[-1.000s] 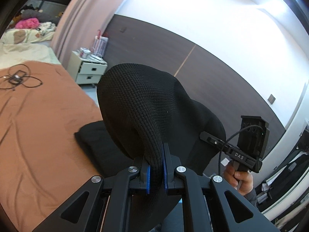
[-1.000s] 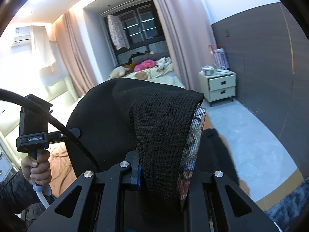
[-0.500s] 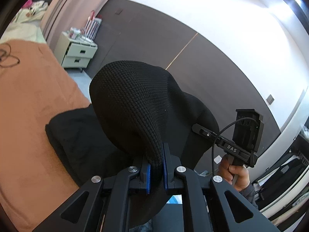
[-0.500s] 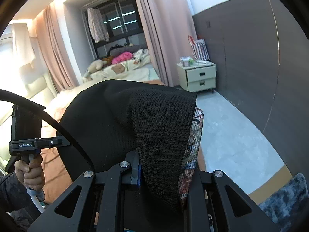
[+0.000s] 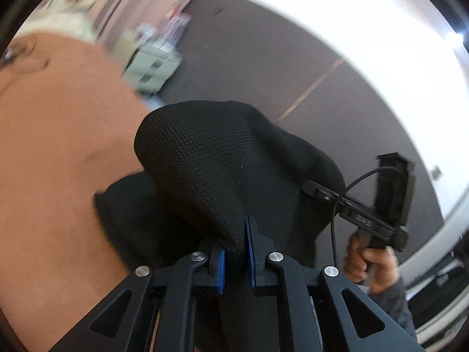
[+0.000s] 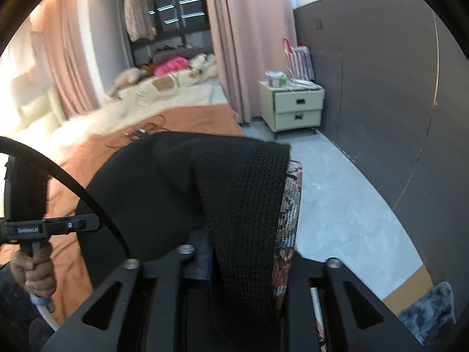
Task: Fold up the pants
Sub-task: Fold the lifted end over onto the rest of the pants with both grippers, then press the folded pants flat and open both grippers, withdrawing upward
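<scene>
Black knit pants [image 5: 205, 161] bulge up from my left gripper [image 5: 236, 240], whose blue pads still press on a bunch of the cloth while the jaws start opening. Their lower part lies on the orange-brown bed cover [image 5: 58, 146]. In the right wrist view the pants [image 6: 240, 190] drape between the fingers of my right gripper [image 6: 246, 252], with a patterned inner band [image 6: 288, 211] along the right edge. Those jaws are opening and stand well apart, and the cloth lies loose between them. A hand [image 5: 369, 267] holds the right gripper's handle on the right.
The bed [image 6: 199, 117] runs back to pillows and soft toys, with a thin cable [image 6: 140, 132] lying on it. A cream nightstand [image 6: 293, 108] stands by the dark wall panel. Grey floor [image 6: 337, 190] and a fluffy rug [image 6: 425, 308] lie to the right.
Both grippers have come down toward the bed with the pants. The right gripper's fingers have spread apart from the cloth they pinched. The left pads stay on the fabric.
</scene>
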`<state>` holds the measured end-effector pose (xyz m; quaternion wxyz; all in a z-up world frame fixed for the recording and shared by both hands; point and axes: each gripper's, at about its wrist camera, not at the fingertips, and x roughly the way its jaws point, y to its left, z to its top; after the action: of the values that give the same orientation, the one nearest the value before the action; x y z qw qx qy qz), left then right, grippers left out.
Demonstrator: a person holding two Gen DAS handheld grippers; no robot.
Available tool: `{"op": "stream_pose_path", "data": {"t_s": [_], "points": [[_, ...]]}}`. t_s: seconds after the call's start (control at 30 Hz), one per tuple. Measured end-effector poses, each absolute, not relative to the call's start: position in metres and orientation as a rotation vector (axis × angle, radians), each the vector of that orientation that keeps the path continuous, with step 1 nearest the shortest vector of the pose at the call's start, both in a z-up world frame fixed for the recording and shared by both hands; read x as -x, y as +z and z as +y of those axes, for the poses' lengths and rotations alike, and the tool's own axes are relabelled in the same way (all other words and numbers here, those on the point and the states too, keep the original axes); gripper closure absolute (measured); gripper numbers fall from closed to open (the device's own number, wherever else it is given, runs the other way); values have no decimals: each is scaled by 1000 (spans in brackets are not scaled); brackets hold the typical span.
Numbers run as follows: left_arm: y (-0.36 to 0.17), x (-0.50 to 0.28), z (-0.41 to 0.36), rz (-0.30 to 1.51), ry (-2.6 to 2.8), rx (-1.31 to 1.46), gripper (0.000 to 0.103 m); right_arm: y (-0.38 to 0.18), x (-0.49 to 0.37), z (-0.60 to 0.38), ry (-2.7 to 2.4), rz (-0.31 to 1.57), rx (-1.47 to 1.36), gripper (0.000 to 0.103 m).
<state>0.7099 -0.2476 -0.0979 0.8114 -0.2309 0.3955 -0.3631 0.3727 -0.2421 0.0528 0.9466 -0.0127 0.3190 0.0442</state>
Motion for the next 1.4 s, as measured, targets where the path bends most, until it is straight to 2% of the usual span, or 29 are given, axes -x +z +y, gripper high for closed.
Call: {"op": "stream_pose_path", "data": {"t_s": [0.03, 0.07, 0.13, 0.27, 0.33, 0.37, 0.47, 0.6, 0.63, 0.67, 0.9, 1.0, 1.1, 1.17, 1.4], "points": [[-109, -715, -247, 890, -763, 506, 91, 44, -379, -239, 56, 704, 35, 33], [-117, -719, -246, 918, -751, 517, 91, 36, -383, -235, 27, 738, 34, 27], [-128, -721, -240, 942, -745, 543, 90, 29, -378, -230, -33, 768, 39, 27], [-130, -725, -230, 956, -742, 590, 69, 38, -348, -222, -35, 736, 15, 27], [-125, -729, -228, 948, -738, 583, 68, 41, -334, -225, -43, 706, -14, 27], [-124, -731, -228, 949, -738, 594, 68, 47, -327, -224, -32, 687, -46, 27], [-124, -741, -221, 958, -732, 647, 67, 46, -303, -231, 28, 686, -112, 42], [-133, -757, -226, 1007, -705, 676, 68, 41, -301, -218, 41, 731, -103, 56], [-138, -763, -224, 1003, -692, 704, 78, 40, -303, -218, 45, 739, -104, 58], [-140, -762, -222, 1001, -679, 708, 88, 38, -309, -217, 46, 751, -103, 58], [-139, -731, -202, 945, -612, 662, 91, 43, -351, -225, 55, 808, -84, 59], [-139, -719, -202, 986, -610, 637, 84, 40, -362, -227, 32, 820, -49, 59], [-131, -714, -202, 998, -601, 614, 80, 41, -344, -234, 16, 820, -33, 59], [-127, -707, -202, 1011, -595, 583, 74, 45, -328, -243, 2, 820, -51, 59], [-114, -683, -199, 1019, -602, 559, 69, 47, -275, -249, 0, 761, -167, 58]]}}
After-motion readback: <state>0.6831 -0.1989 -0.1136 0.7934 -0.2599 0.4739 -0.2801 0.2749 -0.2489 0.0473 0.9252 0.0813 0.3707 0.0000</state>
